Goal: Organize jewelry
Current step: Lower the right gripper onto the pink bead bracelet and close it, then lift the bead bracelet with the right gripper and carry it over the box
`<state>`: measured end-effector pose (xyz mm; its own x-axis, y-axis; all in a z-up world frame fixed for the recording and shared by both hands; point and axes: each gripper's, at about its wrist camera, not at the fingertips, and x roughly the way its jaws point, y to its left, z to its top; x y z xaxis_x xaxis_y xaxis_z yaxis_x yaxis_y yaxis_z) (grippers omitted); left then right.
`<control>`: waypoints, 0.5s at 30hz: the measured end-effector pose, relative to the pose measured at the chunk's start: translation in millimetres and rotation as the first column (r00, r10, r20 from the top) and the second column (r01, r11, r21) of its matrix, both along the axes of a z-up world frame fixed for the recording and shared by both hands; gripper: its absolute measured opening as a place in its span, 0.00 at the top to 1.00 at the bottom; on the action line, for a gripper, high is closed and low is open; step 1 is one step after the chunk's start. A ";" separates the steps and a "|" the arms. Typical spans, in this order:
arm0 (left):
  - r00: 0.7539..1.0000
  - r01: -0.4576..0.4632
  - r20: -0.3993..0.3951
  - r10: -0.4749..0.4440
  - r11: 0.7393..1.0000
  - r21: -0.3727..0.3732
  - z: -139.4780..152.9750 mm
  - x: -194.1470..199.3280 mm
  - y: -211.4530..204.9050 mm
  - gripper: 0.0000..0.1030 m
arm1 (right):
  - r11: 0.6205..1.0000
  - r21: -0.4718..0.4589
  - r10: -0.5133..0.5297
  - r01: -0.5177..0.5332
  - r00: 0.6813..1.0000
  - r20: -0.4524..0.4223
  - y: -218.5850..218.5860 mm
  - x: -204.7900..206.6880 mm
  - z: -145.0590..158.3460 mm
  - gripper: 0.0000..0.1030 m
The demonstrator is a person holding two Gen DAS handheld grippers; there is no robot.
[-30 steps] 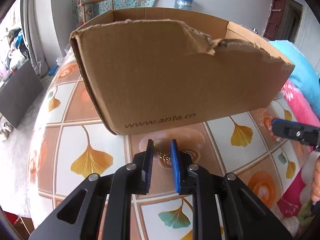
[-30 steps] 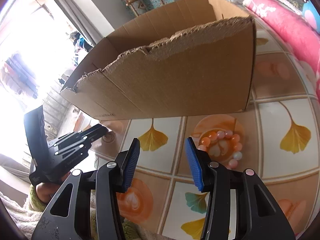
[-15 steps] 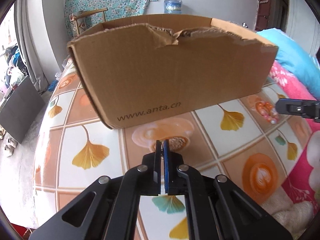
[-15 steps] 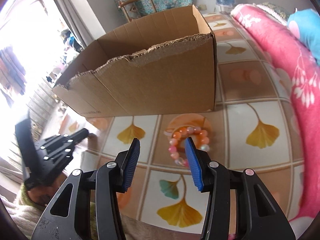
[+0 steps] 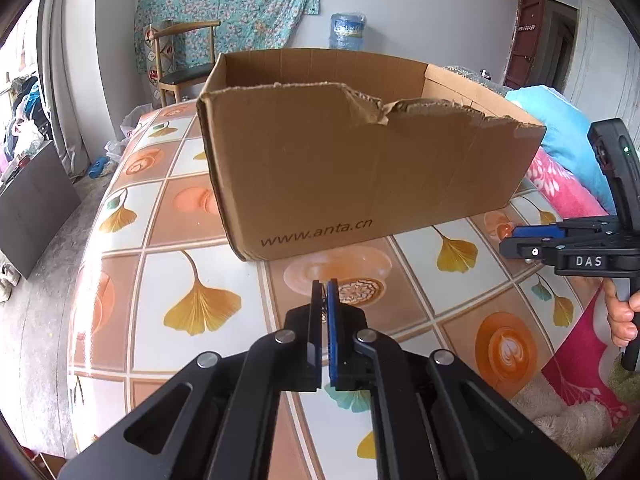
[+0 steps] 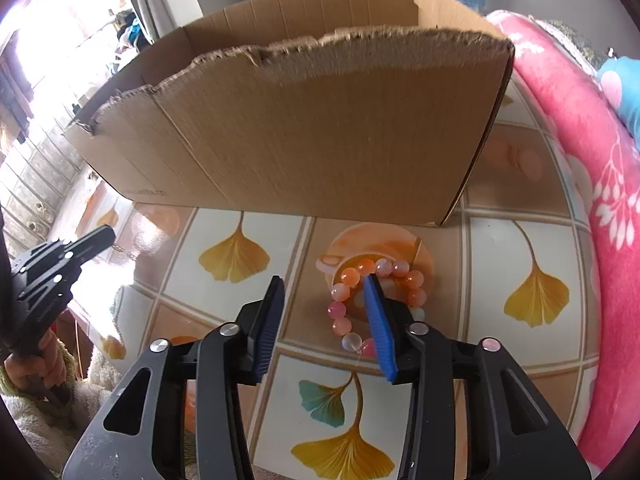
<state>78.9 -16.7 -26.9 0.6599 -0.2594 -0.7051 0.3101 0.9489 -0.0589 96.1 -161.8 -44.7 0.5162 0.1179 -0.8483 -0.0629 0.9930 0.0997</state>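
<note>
An open cardboard box (image 5: 360, 168) with a torn front rim stands on the tiled table; it also fills the back of the right wrist view (image 6: 304, 128). My left gripper (image 5: 325, 292) is shut on a thin gold chain and lifted above the table in front of the box. From the right wrist view the chain (image 6: 124, 251) hangs from the left gripper's tip (image 6: 105, 235). My right gripper (image 6: 326, 286) is open, low over a pink and orange bead bracelet (image 6: 352, 300), its right finger over the ring. In the left wrist view it shows at the right (image 5: 516, 240).
The table top (image 5: 192, 264) has a ginkgo-leaf and coffee-cup tile pattern. A pink floral blanket (image 6: 580, 152) and a blue pillow (image 5: 560, 128) lie to the right of the box. A wooden chair (image 5: 176, 56) and a water jug (image 5: 347, 32) stand behind.
My left gripper closed on the gold chain and lifted it off the table. My right gripper moved down and forward over the bead bracelet, still open.
</note>
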 end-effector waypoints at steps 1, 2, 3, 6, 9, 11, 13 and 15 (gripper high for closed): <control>1.000 0.002 -0.001 -0.002 1.000 -0.002 -0.4 0.2 0.2 0.98 | 1.000 -0.015 0.001 -0.001 1.000 -0.002 0.9 0.9 0.0 0.68; 1.000 0.002 -0.001 -0.002 1.000 -0.005 -0.8 0.9 0.0 0.98 | 1.000 -0.029 0.002 -0.002 1.000 -0.002 1.3 1.7 -0.1 0.72; 1.000 0.003 -0.003 -0.003 1.000 -0.008 -1.3 1.1 0.0 0.98 | 0.999 -0.045 -0.001 0.001 1.000 -0.002 1.7 2.3 0.0 0.74; 1.000 0.005 -0.012 -0.005 1.000 -0.014 -4.5 3.2 0.0 0.98 | 0.997 -0.070 -0.008 0.008 1.000 -0.003 1.9 3.0 -0.3 0.91; 1.000 0.008 -0.015 -0.009 1.000 -0.018 -6.1 3.2 1.4 0.98 | 0.999 -0.050 -0.018 0.018 1.000 -0.005 -3.4 2.2 -0.7 0.93; 1.000 0.012 -0.014 -0.012 1.000 -0.015 -7.3 4.0 1.1 0.98 | 0.999 -0.034 -0.024 0.024 1.000 -0.005 -7.6 2.5 -0.8 0.93; 1.000 0.011 -0.015 -0.011 1.000 -0.012 -9.0 4.4 0.9 0.98 | 0.999 0.002 -0.035 0.035 0.999 -0.008 -13.8 2.0 -0.6 0.93; 1.000 0.012 -0.015 -0.012 1.000 -0.019 -8.9 4.2 1.3 0.98 | 0.997 0.055 -0.052 0.052 0.999 -0.002 -19.9 -1.3 2.9 0.93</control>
